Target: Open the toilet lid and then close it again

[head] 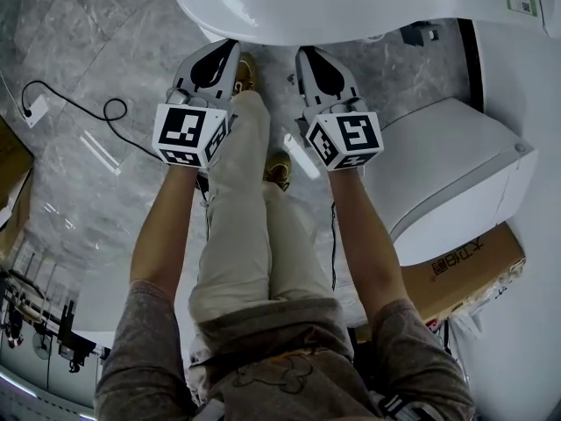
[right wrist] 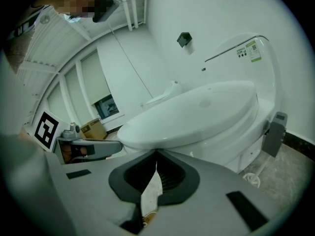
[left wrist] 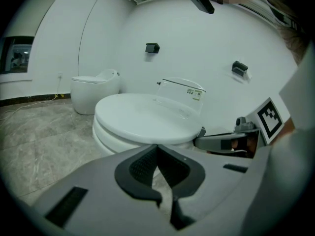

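Observation:
A white toilet with its lid (head: pixel 324 3) down fills the top of the head view; the same lid (left wrist: pixel 142 117) (right wrist: pixel 197 112) lies flat in both gripper views. My left gripper (head: pixel 230 46) and right gripper (head: pixel 302 53) hang side by side just before the lid's front rim, tips near its edge, both shut with nothing between the jaws. In the left gripper view my left gripper (left wrist: pixel 157 146) has its tips met below the front rim. My right gripper (right wrist: pixel 156 152) likewise has its tips met under the rim. Touch with the lid cannot be told.
A second white toilet (head: pixel 456 174) stands at the right with a cardboard box (head: pixel 465 266) in front of it. Another toilet (left wrist: pixel 93 90) sits by the far wall. A black cable (head: pixel 105 112) runs over the grey marble floor at the left. The person's legs stand between the grippers.

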A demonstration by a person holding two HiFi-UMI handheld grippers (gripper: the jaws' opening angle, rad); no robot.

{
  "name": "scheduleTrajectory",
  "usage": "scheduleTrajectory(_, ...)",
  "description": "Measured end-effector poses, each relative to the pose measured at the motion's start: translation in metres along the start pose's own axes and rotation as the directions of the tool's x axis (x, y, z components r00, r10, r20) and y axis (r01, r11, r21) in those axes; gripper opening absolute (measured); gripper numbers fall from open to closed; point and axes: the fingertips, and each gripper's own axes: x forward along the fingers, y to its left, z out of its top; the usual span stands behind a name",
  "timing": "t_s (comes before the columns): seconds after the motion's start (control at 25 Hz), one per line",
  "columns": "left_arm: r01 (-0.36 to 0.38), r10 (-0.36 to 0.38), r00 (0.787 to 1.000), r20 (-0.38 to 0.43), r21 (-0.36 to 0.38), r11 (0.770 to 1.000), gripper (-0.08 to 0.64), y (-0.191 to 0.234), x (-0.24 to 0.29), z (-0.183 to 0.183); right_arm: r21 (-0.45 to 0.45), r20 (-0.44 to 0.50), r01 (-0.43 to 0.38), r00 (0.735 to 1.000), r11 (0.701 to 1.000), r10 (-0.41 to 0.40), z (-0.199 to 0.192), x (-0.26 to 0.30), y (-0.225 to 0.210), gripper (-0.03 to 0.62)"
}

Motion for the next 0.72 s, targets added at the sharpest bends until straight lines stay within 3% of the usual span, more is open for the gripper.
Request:
scheduleTrajectory(0.36,0.01,-0.01,1.0,0.019,-0.015,1.0,0.009,-0.012,-0.018,0.04,0.035,0.018,0.018,1.0,0.999,-0.019,0.03,-0.015,0.01,0.028)
scheduleTrajectory(0.72,0.096,-0.1,0.993,0.06,0.061,0.993,0.009,-0.061,-0.043,0.158,0.092,0.045,0.1,0.994,0.991,-0.104,0.121,-0.057,0.015,0.028)
